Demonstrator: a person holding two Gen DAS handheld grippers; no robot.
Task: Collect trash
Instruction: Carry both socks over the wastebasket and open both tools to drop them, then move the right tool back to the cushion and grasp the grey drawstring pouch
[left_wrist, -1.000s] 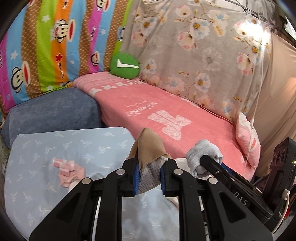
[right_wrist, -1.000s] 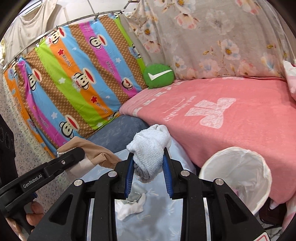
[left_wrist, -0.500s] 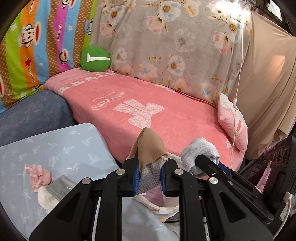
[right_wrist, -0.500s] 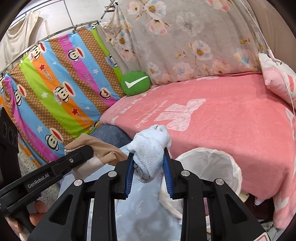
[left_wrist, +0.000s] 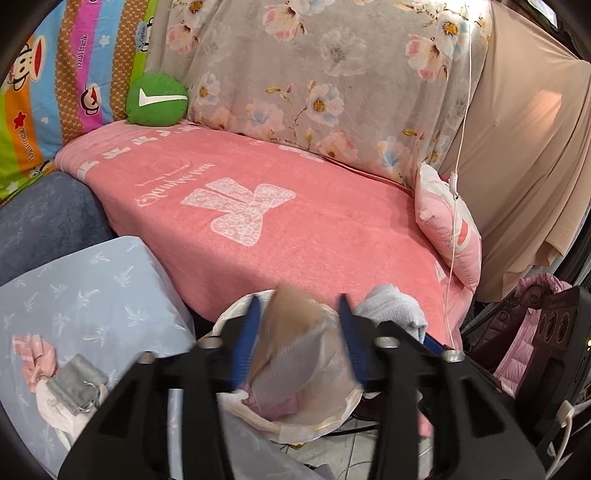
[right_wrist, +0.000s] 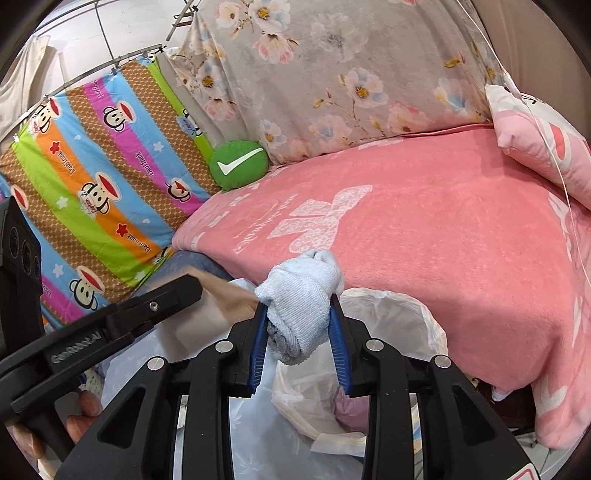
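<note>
Left gripper (left_wrist: 299, 332) over the white-lined trash bin (left_wrist: 343, 410): fingers spread wide, the tan-and-grey cloth (left_wrist: 291, 347) blurred in the gap between them above the bin mouth, no firm contact visible. Right gripper (right_wrist: 298, 325) fingers clamped on a rolled white sock (right_wrist: 301, 295), held just above the near-left rim of the bin (right_wrist: 391, 317). Bin stands against the pink bed cover (right_wrist: 443, 229). More scraps (left_wrist: 62, 376) lie on the light-blue sheet (left_wrist: 92, 291), left of bin.
</note>
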